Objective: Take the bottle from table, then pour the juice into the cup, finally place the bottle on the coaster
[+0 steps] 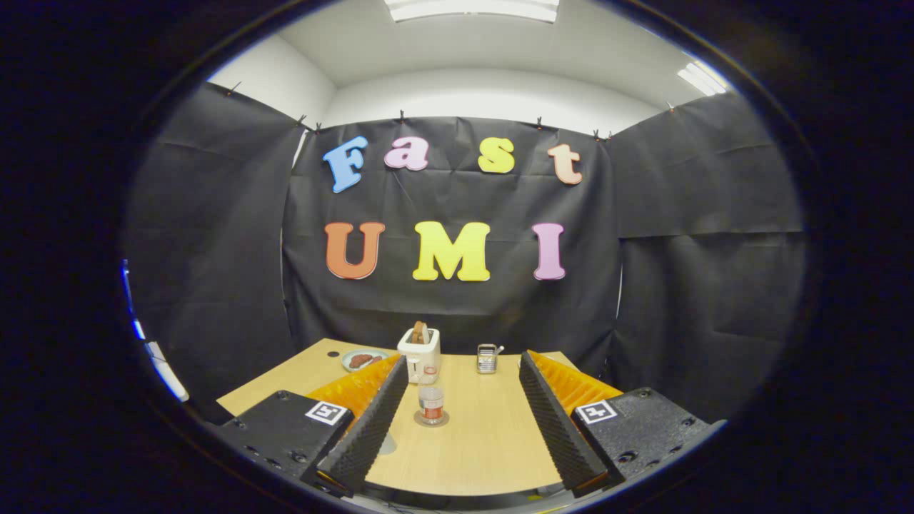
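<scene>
A small clear bottle [430, 401] with a red label stands upright on a round brown coaster [431, 420] on the wooden table [485, 442]. It is between the two fingers, closer to the left one, and neither finger touches it. My gripper [463, 360] is open, with its fingers spread wide. A pale round shape [386, 445] shows on the table by the left finger's base, mostly hidden; I cannot tell what it is.
Beyond the bottle stands a white toaster [419, 348] with bread in it. A plate [361, 360] with reddish food lies to its left. A small metal container [486, 358] stands to its right. Black cloth walls close in the table.
</scene>
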